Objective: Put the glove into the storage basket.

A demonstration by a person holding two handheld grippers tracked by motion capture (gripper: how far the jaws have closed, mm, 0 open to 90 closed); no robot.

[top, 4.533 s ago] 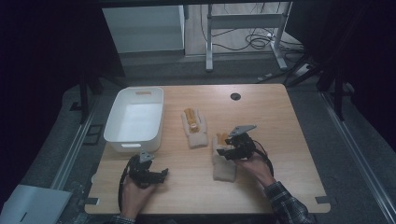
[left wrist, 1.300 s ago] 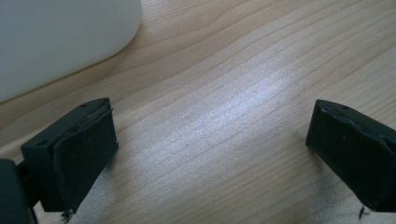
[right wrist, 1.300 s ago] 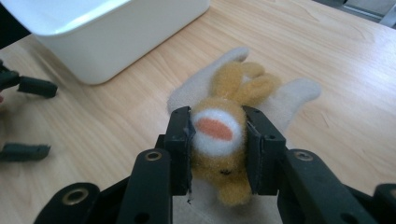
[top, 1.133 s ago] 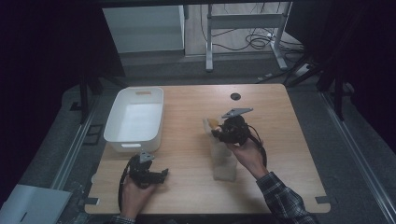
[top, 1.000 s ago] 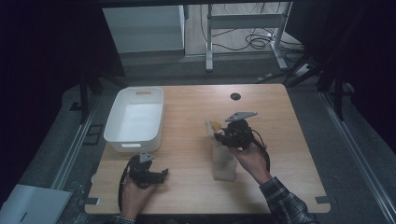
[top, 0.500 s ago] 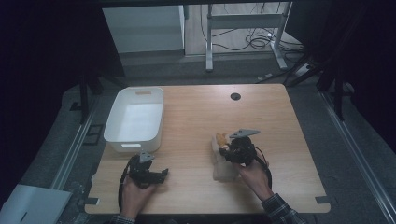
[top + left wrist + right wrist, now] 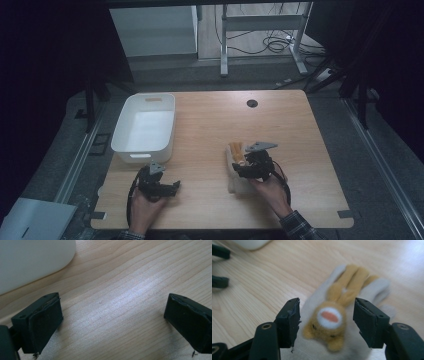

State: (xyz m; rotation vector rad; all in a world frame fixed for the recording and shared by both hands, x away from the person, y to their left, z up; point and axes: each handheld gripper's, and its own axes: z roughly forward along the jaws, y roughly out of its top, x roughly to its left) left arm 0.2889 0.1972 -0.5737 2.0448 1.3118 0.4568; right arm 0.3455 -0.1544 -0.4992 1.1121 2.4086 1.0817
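- the right gripper sits low over the near right part of the pale wooden table, its hand coming up from the bottom edge with the forearm in a checked sleeve angled toward the middle.
- its jaws have just been opening; in the right gripper view they stand apart on either side of the toy's head, and the pads no longer press on it, so the grip is released.
- the soft cream-and-tan plush animal with a white muzzle lies on the table between those jaws, its tan ears pointing away from the camera; in the high view it rests just left of the gripper's body.
- the left gripper rests near the front left edge, held by the left hand, pointing right across the table.
- in the left gripper view its jaws gape wide over bare wood, holding nothing.
- the white rectangular plastic tub stands on the left of the table beyond the left gripper, well apart from the plush animal.
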